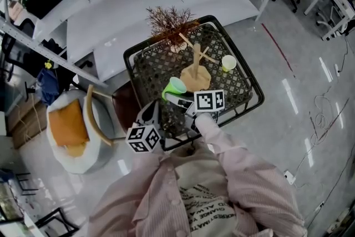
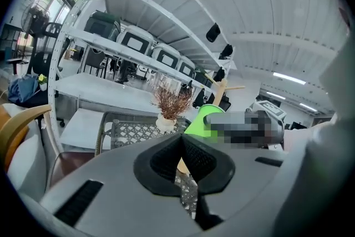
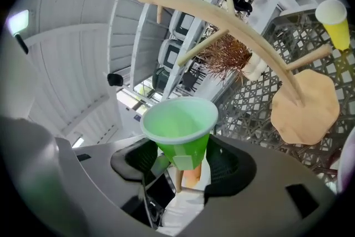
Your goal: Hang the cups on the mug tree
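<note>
- The right gripper (image 3: 186,162) is clenched on the lower body of the green cup (image 3: 180,130). It holds the cup in the air in front of the mug tree (image 3: 233,25), clear of it, with the mouth facing the tree.
- The pads sit low on a tapered wall. If the rim is pressed against a peg, I judge the cup could squirt out of the grip.
- A pale patch on the cup's near side may be a handle, though the right gripper view does not settle it. If it is, it faces away from the tree, so a straight push would hook nothing.
- The tree rests only on its flat base (image 3: 305,105). A sideways shove on a branch could tip it or slide it across the mesh table (image 1: 236,86).
- The yellow cup (image 3: 334,22) stands upright just right of the tree, by the tip of a low peg (image 3: 310,57). A tilting tree or a wide swing could knock it over.
- The vase of dried twigs (image 1: 169,22) stands just behind the tree, so overreaching could strike it.
- The left gripper (image 2: 182,139) is closed on nothing, in front of and to the left of the tree, so nothing steadies the tree.
</note>
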Demonstrator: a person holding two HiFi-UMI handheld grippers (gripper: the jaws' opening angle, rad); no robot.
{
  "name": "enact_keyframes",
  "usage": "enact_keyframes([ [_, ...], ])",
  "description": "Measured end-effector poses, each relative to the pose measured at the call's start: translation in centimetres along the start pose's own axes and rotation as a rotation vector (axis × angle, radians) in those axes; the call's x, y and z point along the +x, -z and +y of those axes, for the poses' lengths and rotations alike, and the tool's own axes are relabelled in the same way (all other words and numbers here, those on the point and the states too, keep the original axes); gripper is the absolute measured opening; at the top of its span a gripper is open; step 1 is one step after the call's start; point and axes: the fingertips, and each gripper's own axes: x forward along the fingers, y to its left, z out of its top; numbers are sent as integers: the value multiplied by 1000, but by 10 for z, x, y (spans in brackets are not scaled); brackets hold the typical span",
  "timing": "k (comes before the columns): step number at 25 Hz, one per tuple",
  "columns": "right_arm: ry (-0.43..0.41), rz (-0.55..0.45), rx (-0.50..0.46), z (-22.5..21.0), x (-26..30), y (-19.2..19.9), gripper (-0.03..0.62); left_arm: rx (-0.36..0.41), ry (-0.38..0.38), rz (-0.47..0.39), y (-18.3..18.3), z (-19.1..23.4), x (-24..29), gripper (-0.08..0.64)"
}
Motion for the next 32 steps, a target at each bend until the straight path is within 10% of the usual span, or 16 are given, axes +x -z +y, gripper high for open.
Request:
enact_keyframes([
  [32,-230,-121,396,-1,-17,-63,268,55,38,-12,-28,-18,46,-2],
])
